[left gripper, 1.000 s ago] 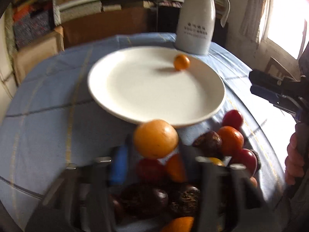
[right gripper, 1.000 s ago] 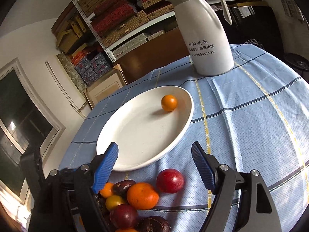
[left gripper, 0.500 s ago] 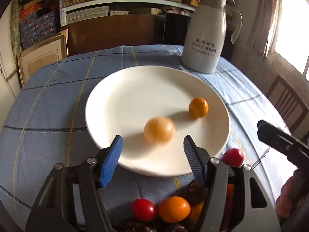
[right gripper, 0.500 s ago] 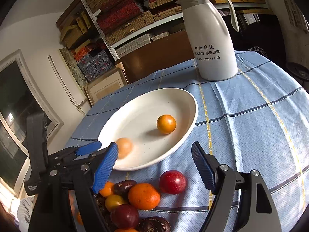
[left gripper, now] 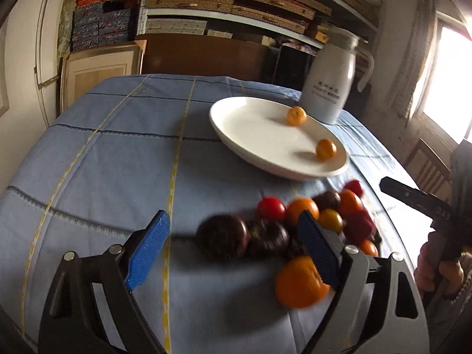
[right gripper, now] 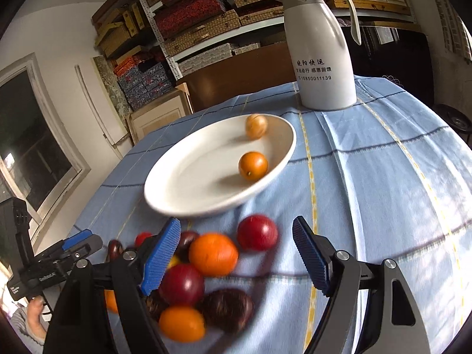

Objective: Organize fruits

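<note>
My left gripper (left gripper: 233, 249) has its jaws spread wide and holds nothing; between the blue pads (left gripper: 147, 247) I see bare blue cloth (left gripper: 118, 162) and, toward the right pad, a dark fruit (left gripper: 222, 236). A big orange (left gripper: 298, 283) sits blurred in the lower right, partly behind that pad. The rest of the pile (left gripper: 324, 212) of red, orange and dark fruit lies just beyond, right of centre.

My right gripper (right gripper: 236, 253) is also spread and empty. An orange (right gripper: 213, 254) and a red fruit (right gripper: 257, 232) lie in the gap between its fingers, and more fruit crowds the lower left behind the left pad (right gripper: 160, 255).

Further out, the white plate (right gripper: 183, 185) sits at mid-frame with two small oranges on it: one sharp (right gripper: 253, 165) near the right rim, one blurred (right gripper: 256, 126) at the far rim. In the left view the plate (left gripper: 250, 135) is upper right of centre.

A white jug (right gripper: 321, 47) stands on the cloth behind the plate, at the top of the frame. Shelves (right gripper: 191, 14) of boxes fill the wall beyond.
</note>
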Available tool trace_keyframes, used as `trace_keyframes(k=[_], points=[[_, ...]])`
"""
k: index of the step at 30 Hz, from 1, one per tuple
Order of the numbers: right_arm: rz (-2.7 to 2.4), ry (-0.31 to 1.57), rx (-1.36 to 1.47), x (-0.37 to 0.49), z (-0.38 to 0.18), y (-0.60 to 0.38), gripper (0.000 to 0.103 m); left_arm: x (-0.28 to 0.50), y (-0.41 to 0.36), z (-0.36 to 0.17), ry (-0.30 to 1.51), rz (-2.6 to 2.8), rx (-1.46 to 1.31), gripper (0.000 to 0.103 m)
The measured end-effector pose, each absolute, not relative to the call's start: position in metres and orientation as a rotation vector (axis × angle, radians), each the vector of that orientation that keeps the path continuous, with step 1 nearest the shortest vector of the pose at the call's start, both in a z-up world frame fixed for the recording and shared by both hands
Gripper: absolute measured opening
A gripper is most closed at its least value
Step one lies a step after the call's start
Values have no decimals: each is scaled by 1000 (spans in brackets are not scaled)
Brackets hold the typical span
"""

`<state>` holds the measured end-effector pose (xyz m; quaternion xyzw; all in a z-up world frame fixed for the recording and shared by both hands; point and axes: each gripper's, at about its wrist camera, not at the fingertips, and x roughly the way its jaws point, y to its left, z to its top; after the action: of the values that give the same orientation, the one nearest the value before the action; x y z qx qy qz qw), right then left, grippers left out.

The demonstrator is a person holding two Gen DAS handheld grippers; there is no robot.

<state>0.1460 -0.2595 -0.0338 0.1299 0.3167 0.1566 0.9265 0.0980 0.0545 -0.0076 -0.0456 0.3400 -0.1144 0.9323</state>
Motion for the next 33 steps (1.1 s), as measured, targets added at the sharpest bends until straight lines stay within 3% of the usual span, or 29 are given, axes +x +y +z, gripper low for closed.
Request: trace_keyframes(k=[8,13,16,18,23,27,30,33], points=[[440,605,241,87,-28,-250,85,52,6,-9,651,-290,155,96],[422,778,260,89,-49,-250,85,59,-4,-17,717,-283,195,96],[417,780,171,84,-45,-235,84,64,-6,-22,753,-285,210,96],[416,787,126,83,-46,-226,77,66,-6,-25,768,-289,212,96],[447,855,99,92,-52,-212,45,72,-7,-31,807,-294,202,96],[430,868,100,98,-53,-206,45,75,-11,-34,818,-299,219,96],[414,896,108,107,-57,-206,45,80,-17,-39,845,-311,236,85],[427,929,132,115,-61,-207,42,86,-19,-45,890,-336,233,65]])
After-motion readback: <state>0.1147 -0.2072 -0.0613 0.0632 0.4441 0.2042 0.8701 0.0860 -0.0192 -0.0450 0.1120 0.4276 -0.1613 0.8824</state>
